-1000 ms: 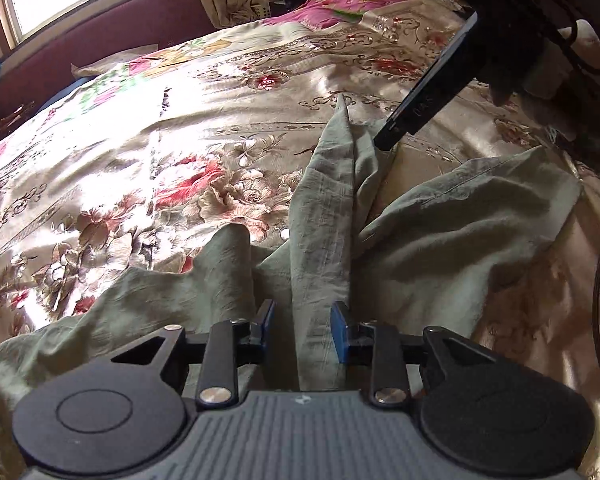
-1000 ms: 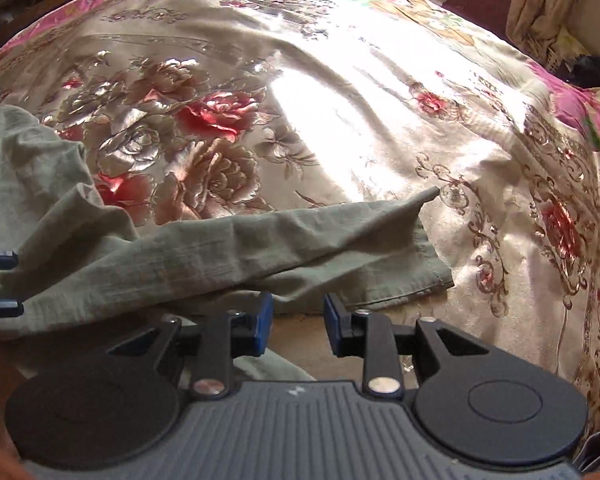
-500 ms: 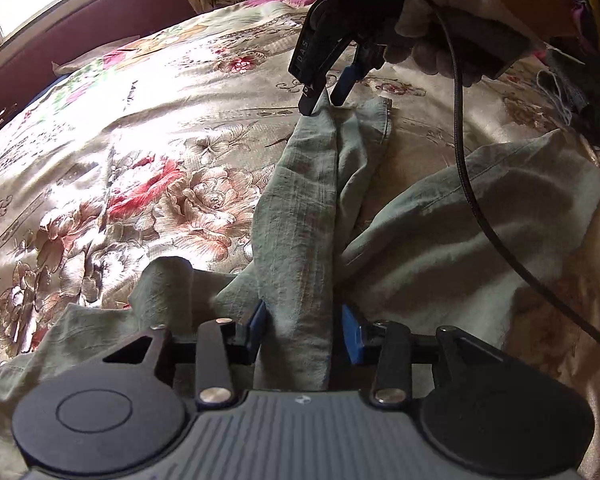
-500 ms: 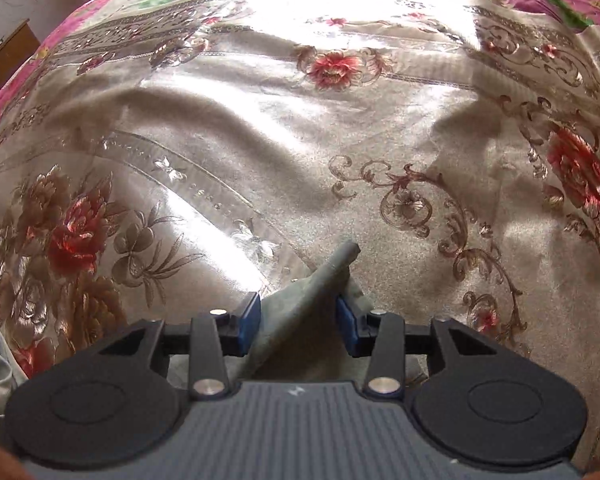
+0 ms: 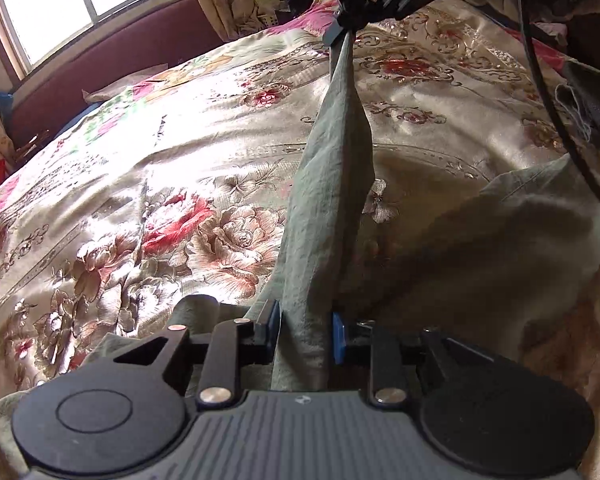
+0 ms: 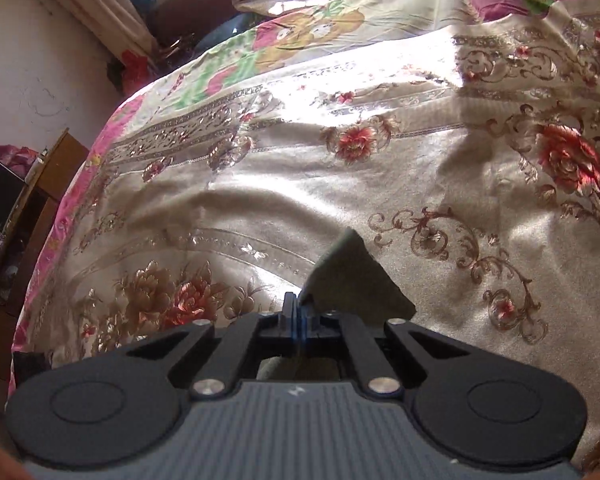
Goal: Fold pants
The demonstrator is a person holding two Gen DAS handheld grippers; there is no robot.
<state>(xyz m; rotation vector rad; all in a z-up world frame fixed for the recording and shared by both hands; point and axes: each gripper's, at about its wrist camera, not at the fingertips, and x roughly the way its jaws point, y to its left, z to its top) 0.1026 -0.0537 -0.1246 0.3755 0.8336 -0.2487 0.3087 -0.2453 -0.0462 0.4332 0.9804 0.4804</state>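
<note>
Olive-green pants (image 5: 500, 240) lie on a floral bedspread (image 5: 180, 160). One leg (image 5: 332, 184) is stretched taut up from my left gripper (image 5: 306, 332) to my right gripper (image 5: 340, 30), which hangs above the bed at top centre. My left gripper's blue pads stand apart with the leg fabric running between them. In the right wrist view my right gripper (image 6: 298, 316) is shut on the leg's hem corner (image 6: 352, 276), which sticks out past the pads.
The bedspread (image 6: 380, 160) covers the whole bed. A maroon headboard (image 5: 120, 56) and a window (image 5: 80, 0) are at the far side. A black cable (image 5: 548, 92) hangs on the right. Wooden furniture (image 6: 32, 208) stands beside the bed.
My right gripper has closed on the leg's hem and lifted it up and away, pulling the leg taut. My left gripper has stayed around the same leg.
</note>
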